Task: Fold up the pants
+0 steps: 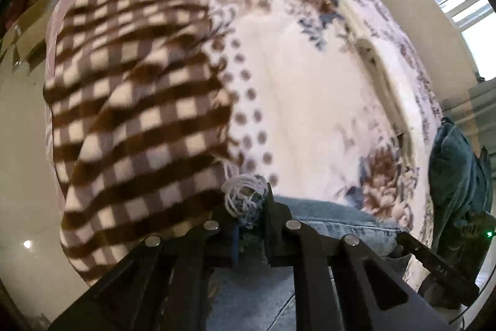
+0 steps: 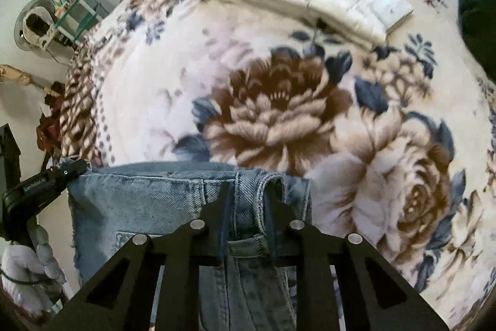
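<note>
Light-blue denim pants lie at the near edge of the floral fleece blanket. Right gripper pinches the waistband; left gripper apparently clamps a frayed corner.

Left wrist view: blanket motion-blurred throughout; pattern edges smeared. Jeans cut off by bottom edge, largely hidden behind left gripper linkage. Frayed threads at fingertips mask grip contact. Dark teal cloth, right edge, unidentifiable.

Right wrist view: jeans legs cut off below. Shelf clutter, upper left, too small to identify.
</note>
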Motion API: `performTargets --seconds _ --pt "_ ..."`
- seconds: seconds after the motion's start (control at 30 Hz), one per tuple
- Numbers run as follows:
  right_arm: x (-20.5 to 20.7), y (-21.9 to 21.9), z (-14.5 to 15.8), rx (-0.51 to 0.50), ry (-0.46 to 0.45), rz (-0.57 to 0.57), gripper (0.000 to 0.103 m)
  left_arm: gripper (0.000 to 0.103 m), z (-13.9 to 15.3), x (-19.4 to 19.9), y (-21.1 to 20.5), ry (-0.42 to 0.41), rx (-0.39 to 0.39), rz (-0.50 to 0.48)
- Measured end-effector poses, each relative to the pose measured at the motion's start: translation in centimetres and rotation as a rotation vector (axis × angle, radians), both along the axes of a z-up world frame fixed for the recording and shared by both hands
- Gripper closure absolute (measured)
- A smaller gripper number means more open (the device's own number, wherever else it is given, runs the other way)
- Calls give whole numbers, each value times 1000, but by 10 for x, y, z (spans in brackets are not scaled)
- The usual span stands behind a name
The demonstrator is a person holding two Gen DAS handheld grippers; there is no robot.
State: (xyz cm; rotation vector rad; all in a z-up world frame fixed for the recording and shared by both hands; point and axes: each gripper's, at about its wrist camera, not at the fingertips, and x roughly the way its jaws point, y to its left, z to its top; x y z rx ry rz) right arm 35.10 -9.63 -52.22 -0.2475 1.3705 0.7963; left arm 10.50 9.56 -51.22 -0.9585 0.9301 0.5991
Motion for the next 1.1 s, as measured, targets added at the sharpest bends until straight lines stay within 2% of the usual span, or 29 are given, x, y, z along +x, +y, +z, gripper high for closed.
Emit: performTargets --seconds 0.17,0.27,0.3,0.37,0.4,0.43,0.47,0.5,0.53,0.57,0.63,0.73,0.8,0.87,1.0,1.1 --pt "17 11 8 20 -10 -19 82 94 8 16 15 -7 25 -1" --pt "29 29 -4 -10 24 -12 82 93 -4 29 29 37 24 7" --pt "33 32 -12 -21 54 -26 77 90 -12 30 34 53 1 18" --pt "38 36 -26 -49 121 -15 55 87 -24 26 40 72 -62 57" --pt "40 35 -30 -55 167 -2 27 81 -27 21 42 60 -86 76" --pt "39 30 -27 -31 191 1 13 77 -24 12 42 3 -104 105" --pt "37 22 -21 0 194 -3 11 71 -18 0 40 -75 -110 137" --pt "34 12 -13 20 186 -9 11 46 -13 -10 38 -116 -112 152" --pt "30 0 -5 25 178 -21 11 14 -6 -23 34 -144 -114 173" --pt "27 -11 2 31 173 -39 11 7 1 -36 31 -162 -111 195" --pt "17 -43 13 57 195 -112 11 6 16 -72 16 -186 -109 261" --pt "-5 -80 16 64 252 -200 11 6 31 -126 -21 -145 -144 400" --pt "-24 -98 9 47 301 -239 11 6 30 -157 -54 -133 -213 488" --pt "-39 -106 -3 49 357 -250 11 6 17 -182 -95 -107 -330 577" --pt "-56 -111 -41 56 463 -286 11 6 -27 -184 -155 -96 -565 654" --pt "-60 -106 -68 93 547 -317 11 6 -50 -166 -171 -113 -616 655"
